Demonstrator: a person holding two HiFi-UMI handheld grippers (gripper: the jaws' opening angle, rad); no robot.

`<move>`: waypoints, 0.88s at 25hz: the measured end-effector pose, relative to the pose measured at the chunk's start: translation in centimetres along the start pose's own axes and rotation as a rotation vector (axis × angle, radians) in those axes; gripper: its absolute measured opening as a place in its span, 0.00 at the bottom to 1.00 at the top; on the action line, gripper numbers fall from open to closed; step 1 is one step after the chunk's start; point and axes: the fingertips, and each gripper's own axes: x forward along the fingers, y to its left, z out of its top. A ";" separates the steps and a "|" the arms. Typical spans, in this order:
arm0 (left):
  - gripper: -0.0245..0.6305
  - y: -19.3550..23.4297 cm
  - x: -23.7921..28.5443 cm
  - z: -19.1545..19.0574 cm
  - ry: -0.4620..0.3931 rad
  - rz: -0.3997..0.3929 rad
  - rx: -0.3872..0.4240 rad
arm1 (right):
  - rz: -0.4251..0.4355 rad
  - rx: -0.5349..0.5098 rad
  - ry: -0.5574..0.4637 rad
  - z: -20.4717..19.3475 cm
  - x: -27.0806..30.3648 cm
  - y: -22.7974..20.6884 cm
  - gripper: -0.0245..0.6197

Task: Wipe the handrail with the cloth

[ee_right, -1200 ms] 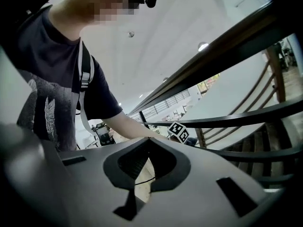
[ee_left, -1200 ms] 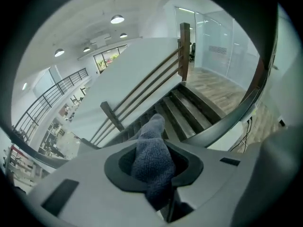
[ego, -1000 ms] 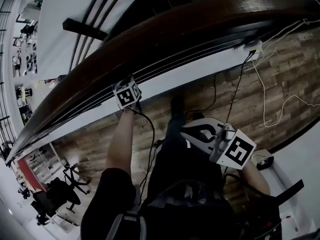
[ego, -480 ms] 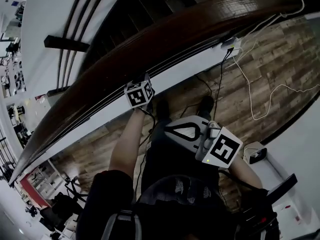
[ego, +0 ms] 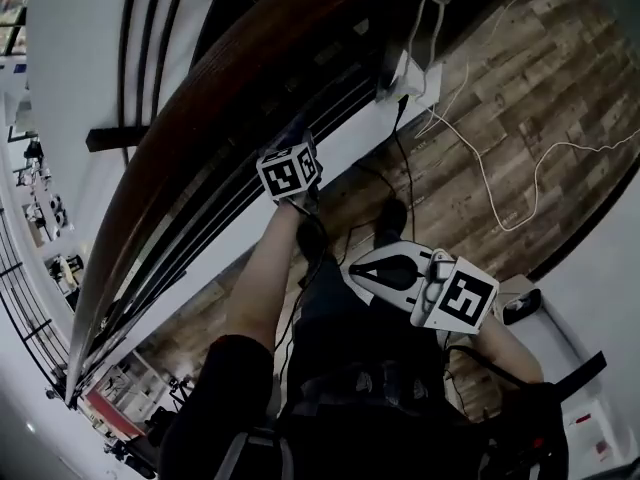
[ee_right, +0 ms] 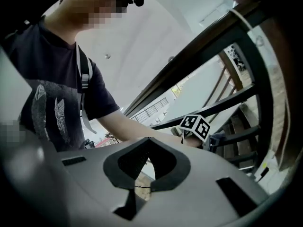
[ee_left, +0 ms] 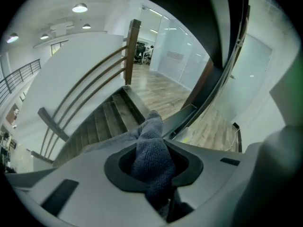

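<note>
While left gripper clamps one cloth, right gripper jaws meet, empty.

Left tongs slid along handrail, nearer power strip.

Right hand-held gripper jaws together, nothing between; behind it, left hand-held gripper up near the handrail.

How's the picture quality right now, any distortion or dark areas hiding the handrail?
Head view: heavy fisheye bends the handrail, which reads dark against the bright wall. Left gripper view: black vignette at the corners, cloth sharp, handrail nearly black overhead. Right gripper view: backlit, bars in silhouette.
</note>
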 end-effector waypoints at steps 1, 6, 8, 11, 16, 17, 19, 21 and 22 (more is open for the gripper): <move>0.18 -1.9 1.1 0.7 -0.002 -0.014 0.014 | -0.022 0.006 -0.001 -0.2 -1.3 -0.9 0.05; 0.18 -8.8 5.4 4.3 -0.010 -0.075 0.058 | -0.131 0.027 -0.050 -0.7 -5.5 -3.4 0.05; 0.18 -11.1 7.0 5.6 -0.005 -0.114 0.078 | -0.160 0.061 -0.079 -1.2 -6.6 -4.0 0.05; 0.18 -14.0 8.7 7.1 -0.003 -0.144 0.106 | -0.189 0.083 -0.081 -1.9 -7.3 -4.3 0.05; 0.18 -17.0 8.1 6.9 -0.011 -0.225 0.136 | -0.222 0.063 -0.042 -2.5 -7.5 -4.0 0.05; 0.18 -17.9 7.1 6.6 -0.017 -0.267 0.149 | -0.224 0.065 -0.045 -2.5 -7.4 -3.9 0.05; 0.18 -19.9 3.4 7.2 -0.071 -0.341 0.185 | -0.214 0.072 -0.057 -2.0 -7.0 -3.8 0.05; 0.18 -20.9 -1.8 9.4 -0.187 -0.368 0.232 | -0.194 0.071 -0.070 -1.0 -6.3 -3.5 0.05; 0.18 -21.0 -4.4 10.9 -0.256 -0.355 0.261 | -0.185 0.066 -0.076 -0.4 -5.9 -3.4 0.05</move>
